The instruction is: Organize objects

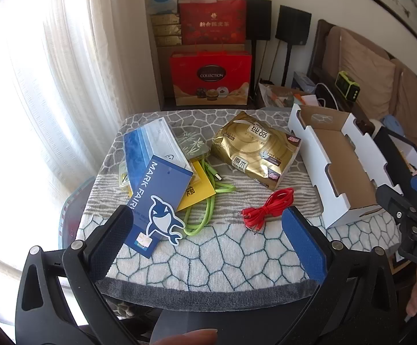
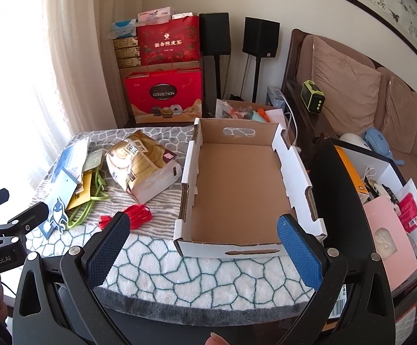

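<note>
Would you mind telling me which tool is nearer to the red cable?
Left. The left tool hovers open just in front of the red cable; the right tool faces the empty cardboard tray, with the cable off to its left.

The cardboard tray [image 2: 237, 184] sits open-topped on the patterned towel [image 2: 197, 270], its brown floor bare. The right gripper [image 2: 204, 247] hovers at the tray's near wall, its 2 blue-padded fingers spread wide with nothing between them. Left of the tray lies the gold tissue pack [image 2: 143, 162]; nearer than that, the coiled red cable [image 2: 136, 215]. Farther left of the tray are the green cable [image 2: 89, 201] and the blue whale-printed card [image 2: 57, 210], with the left gripper [image 2: 13, 224] beside it.
</note>
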Action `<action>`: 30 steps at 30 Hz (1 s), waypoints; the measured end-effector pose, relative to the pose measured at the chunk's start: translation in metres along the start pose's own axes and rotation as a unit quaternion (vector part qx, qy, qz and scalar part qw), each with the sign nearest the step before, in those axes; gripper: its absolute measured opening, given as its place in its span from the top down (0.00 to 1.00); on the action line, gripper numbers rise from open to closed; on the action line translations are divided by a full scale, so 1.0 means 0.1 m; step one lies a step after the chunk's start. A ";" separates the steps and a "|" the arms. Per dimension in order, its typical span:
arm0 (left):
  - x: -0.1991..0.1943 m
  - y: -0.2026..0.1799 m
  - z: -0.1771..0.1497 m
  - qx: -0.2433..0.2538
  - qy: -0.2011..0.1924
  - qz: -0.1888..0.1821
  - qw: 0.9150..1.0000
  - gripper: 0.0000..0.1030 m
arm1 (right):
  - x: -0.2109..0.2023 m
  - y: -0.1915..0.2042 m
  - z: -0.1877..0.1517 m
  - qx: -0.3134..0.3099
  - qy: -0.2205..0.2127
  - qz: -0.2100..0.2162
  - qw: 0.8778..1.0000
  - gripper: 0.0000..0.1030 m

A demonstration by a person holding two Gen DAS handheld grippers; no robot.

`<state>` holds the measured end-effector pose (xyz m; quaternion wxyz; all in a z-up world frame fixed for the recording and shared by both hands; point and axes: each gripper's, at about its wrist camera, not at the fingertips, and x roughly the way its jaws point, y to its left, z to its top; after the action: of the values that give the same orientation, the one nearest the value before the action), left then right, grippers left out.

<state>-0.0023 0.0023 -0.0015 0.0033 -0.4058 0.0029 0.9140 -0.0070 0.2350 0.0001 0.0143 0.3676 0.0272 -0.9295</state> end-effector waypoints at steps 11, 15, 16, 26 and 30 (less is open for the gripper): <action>0.02 0.02 -0.01 0.001 0.002 -0.001 1.000 0.00 | 0.00 -0.01 0.00 -0.001 0.000 -0.002 1.000 0.00; 0.04 0.02 -0.01 0.001 0.004 -0.001 1.000 0.00 | 0.00 -0.03 0.00 0.002 0.001 -0.002 1.000 0.00; 0.04 0.02 -0.01 0.001 0.005 -0.001 1.000 0.00 | 0.00 -0.03 0.00 0.002 0.001 -0.003 1.000 0.00; 0.07 0.01 -0.01 0.002 0.007 0.000 1.000 0.00 | 0.04 -0.13 -0.01 0.010 0.005 -0.004 1.000 0.00; 0.07 0.02 -0.01 0.002 0.006 -0.005 1.000 0.00 | 0.07 -0.19 -0.01 0.014 0.009 0.007 1.000 0.00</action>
<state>-0.0065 0.0006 -0.0075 0.0088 -0.4117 0.0023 0.9113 -0.0121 0.2538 -0.0043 0.0156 0.3765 0.0115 -0.9262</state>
